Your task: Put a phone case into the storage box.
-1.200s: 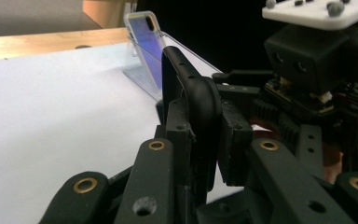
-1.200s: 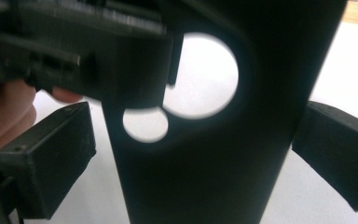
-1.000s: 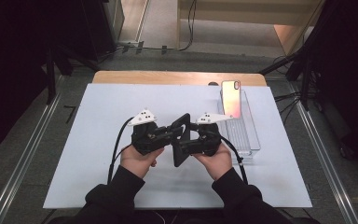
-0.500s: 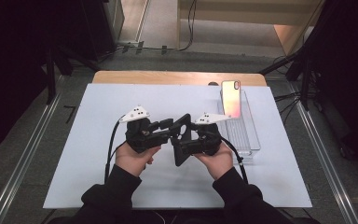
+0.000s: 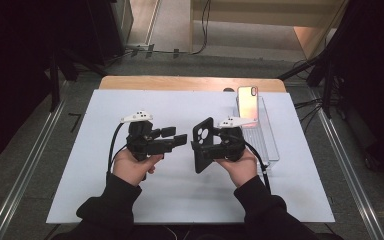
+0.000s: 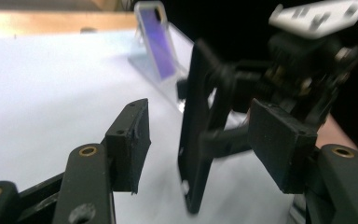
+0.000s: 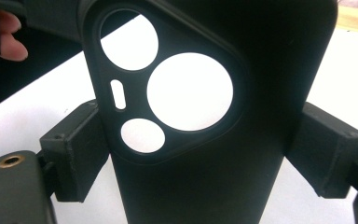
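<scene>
My right claw (image 5: 203, 150) is clamping the black phone case (image 5: 203, 144) by its 2 side edges, upright above the white mat (image 5: 80, 190), while my left claw (image 5: 176, 139) has just been opening, parted with nothing between its pads. I'm judging the case could twist or slip, since just 1 claw is gripping its smooth edges. I'm reading no writing on the case or on the phone (image 5: 247, 102) leaning in the clear stand (image 5: 270, 145).

I see a black phone case (image 5: 203, 145) with round camera cutouts, upright, left of the clear stand (image 5: 265, 135).
</scene>
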The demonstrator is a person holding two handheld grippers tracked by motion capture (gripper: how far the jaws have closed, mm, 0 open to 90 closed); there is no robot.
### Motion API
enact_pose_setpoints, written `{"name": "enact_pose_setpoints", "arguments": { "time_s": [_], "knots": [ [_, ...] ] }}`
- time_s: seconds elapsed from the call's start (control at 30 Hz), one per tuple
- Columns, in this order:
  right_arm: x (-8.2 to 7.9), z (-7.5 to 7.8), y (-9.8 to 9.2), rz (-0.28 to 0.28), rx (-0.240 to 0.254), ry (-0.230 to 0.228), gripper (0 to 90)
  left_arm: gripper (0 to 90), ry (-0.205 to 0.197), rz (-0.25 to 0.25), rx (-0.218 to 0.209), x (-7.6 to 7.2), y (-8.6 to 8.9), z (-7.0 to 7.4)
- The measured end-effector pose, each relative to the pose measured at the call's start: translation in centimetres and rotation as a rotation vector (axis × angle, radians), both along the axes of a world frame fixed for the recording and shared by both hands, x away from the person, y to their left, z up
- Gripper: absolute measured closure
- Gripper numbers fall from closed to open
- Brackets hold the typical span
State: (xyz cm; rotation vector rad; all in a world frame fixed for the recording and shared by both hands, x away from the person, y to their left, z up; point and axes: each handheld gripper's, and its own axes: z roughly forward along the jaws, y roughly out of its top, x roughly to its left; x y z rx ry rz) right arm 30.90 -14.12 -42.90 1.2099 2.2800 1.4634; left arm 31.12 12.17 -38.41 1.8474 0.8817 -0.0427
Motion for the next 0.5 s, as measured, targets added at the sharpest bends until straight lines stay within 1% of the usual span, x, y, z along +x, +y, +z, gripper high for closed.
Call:
{"name": "enact_pose_setpoints", "arguments": {
  "time_s": [0.03,0.1,0.13,0.17,0.2,0.23,0.27,0.3,0.37,0.4,0.43,0.47,0.5],
  "knots": [
    [0.1,0.1,-0.1,-0.001,-0.006,-0.006,11.6,38.7,0.004,-0.003,0.007,0.0,0.1,-0.1],
    [0.1,0.2,-0.2,-0.001,-0.006,-0.005,11.6,37.1,0.010,-0.009,0.008,0.1,0.2,-0.2],
    [0.2,0.5,-0.6,-0.001,-0.011,-0.011,11.6,37.1,0.017,-0.020,0.013,0.2,0.4,-0.4],
    [0.3,0.6,-0.7,0.000,-0.010,-0.010,11.6,37.0,0.017,-0.020,0.013,0.2,0.4,-0.4],
    [0.3,0.7,-0.9,-0.002,-0.010,-0.008,11.6,37.0,0.022,-0.038,0.015,0.3,0.7,-0.8],
    [0.3,0.7,-0.9,-0.002,-0.010,-0.008,11.6,36.9,0.022,-0.038,0.015,0.3,0.7,-0.8],
    [0.4,0.8,-1.1,0.003,-0.009,-0.010,11.6,36.9,0.027,-0.055,0.021,0.3,0.9,-1.0],
    [0.6,1.1,-1.5,0.012,-0.009,-0.007,11.6,36.8,0.038,-0.089,0.051,0.5,1.1,-1.5],
    [0.6,1.4,-1.8,0.030,-0.006,-0.006,11.6,35.7,0.036,-0.104,0.055,0.5,1.4,-2.0],
    [0.7,1.6,-2.0,0.045,0.000,-0.006,11.6,33.6,0.036,-0.104,0.055,0.5,1.4,-2.0],
    [0.7,1.8,-2.1,0.054,0.003,-0.009,11.6,33.6,0.025,-0.103,0.078,0.3,1.5,-2.4],
    [0.7,1.8,-2.1,0.054,0.003,-0.009,11.6,33.5,0.025,-0.103,0.078,0.3,1.5,-2.4],
    [0.7,2.2,-2.4,0.069,-0.001,-0.015,11.6,33.5,0.009,-0.098,0.112,0.2,1.6,-2.7]
  ]
}}
